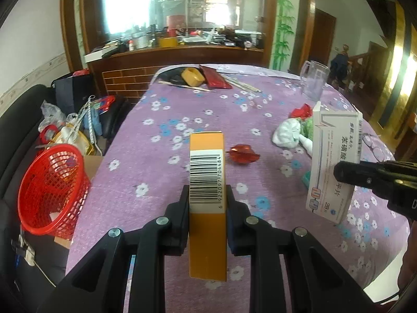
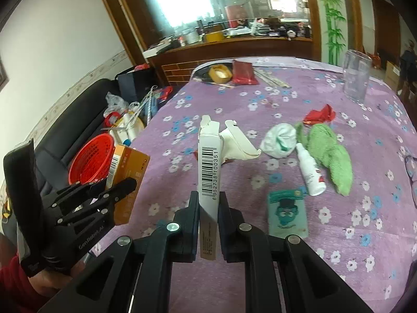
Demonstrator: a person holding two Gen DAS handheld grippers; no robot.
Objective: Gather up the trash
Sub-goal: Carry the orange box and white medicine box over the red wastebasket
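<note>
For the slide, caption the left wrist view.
Left tongs clamp an orange box above the purple floral tablecloth, red basket waiting off the table's left edge.

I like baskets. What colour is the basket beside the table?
Red. The basket is red plastic mesh, clearest in the left wrist view.

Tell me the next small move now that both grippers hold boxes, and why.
Probably carry the left gripper with its orange cardboard box leftward over the red mesh plastic basket beside the table, then release. The basket sits nearest that side; the right gripper with its white cardboard box can follow.
</note>
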